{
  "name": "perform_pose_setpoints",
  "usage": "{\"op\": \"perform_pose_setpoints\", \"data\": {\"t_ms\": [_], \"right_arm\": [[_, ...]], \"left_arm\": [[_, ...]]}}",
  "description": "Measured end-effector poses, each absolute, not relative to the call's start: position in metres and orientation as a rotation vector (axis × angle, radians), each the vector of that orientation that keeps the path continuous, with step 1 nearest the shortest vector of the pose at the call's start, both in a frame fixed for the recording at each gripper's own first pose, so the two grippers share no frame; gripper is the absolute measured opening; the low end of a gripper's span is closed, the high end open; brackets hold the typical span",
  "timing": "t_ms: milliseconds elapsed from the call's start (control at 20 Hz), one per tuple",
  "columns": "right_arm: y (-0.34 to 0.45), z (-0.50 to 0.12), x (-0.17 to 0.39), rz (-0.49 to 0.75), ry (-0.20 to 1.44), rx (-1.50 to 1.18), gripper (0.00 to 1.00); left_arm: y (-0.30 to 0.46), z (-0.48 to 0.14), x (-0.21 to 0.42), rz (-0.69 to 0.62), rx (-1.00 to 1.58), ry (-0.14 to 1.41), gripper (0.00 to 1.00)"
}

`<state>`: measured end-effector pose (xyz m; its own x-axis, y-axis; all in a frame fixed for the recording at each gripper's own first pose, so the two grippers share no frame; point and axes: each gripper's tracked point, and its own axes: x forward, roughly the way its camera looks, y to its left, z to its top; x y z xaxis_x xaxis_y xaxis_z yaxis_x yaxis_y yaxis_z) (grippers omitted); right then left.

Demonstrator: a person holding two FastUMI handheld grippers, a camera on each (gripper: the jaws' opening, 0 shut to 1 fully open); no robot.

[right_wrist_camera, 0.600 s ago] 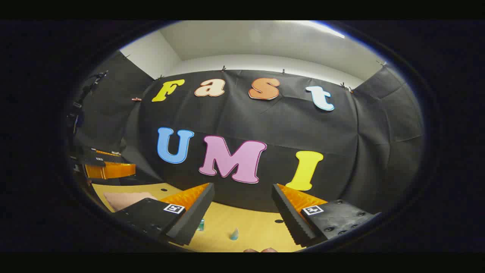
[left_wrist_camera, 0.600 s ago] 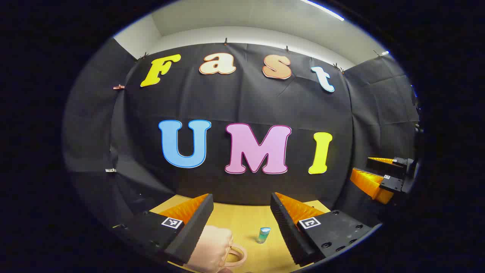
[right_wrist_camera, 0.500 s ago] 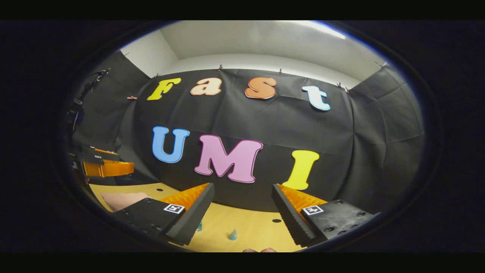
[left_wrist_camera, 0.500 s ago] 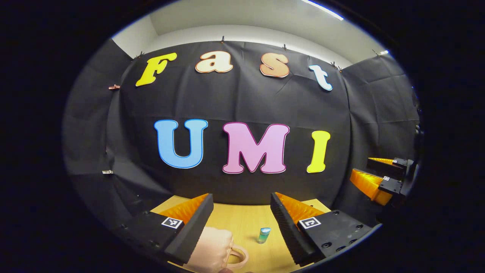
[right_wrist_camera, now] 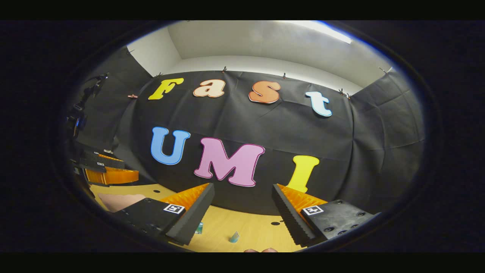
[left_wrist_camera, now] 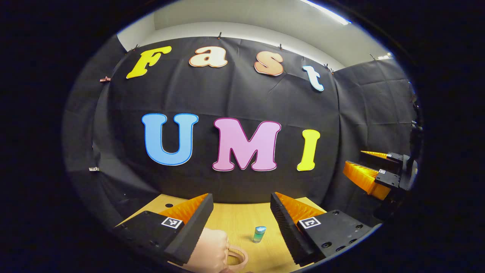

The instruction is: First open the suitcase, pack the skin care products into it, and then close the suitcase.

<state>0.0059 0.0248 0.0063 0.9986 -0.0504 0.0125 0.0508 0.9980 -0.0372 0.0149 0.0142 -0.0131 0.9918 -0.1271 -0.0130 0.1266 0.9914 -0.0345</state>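
Soft pink suitcase with loop handle (left_wrist_camera: 212,252) lies shut on yellow wooden tabletop (left_wrist_camera: 235,220), just under left gripper (left_wrist_camera: 239,222), fingers spread, empty. Small teal bottle (left_wrist_camera: 259,234) stands beside it. Right gripper (right_wrist_camera: 242,216) likewise spread, empty, above tabletop

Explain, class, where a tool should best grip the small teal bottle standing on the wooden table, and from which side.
Probably grip the teal bottle across its narrow body, below the pale cap, coming level from the front. It stands upright, apart from the pink suitcase, with bare table around it.
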Motion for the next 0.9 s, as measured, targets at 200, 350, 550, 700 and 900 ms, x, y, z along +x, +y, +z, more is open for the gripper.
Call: {"op": "perform_pose_setpoints", "data": {"t_ms": [200,350,550,700,900], "right_arm": [[0.022,0.001,0.002,-0.096,0.014,-0.027,0.96],[0.022,0.003,-0.001,-0.097,0.012,-0.03,0.96],[0.024,0.0,-0.005,-0.095,0.023,-0.024,0.96],[0.024,-0.003,-0.009,-0.099,0.036,-0.016,0.96],[0.024,-0.012,-0.014,-0.105,0.068,-0.009,0.96]], "left_arm": [[0.015,-0.014,0.011,-0.139,0.012,0.006,0.95],[0.014,-0.009,0.008,-0.149,0.022,-0.009,0.95],[0.006,-0.009,0.003,-0.164,0.022,-0.019,0.95],[-0.006,-0.021,-0.001,-0.23,0.024,0.005,0.95],[-0.019,-0.069,0.002,-0.344,-0.028,0.164,0.95]]}}
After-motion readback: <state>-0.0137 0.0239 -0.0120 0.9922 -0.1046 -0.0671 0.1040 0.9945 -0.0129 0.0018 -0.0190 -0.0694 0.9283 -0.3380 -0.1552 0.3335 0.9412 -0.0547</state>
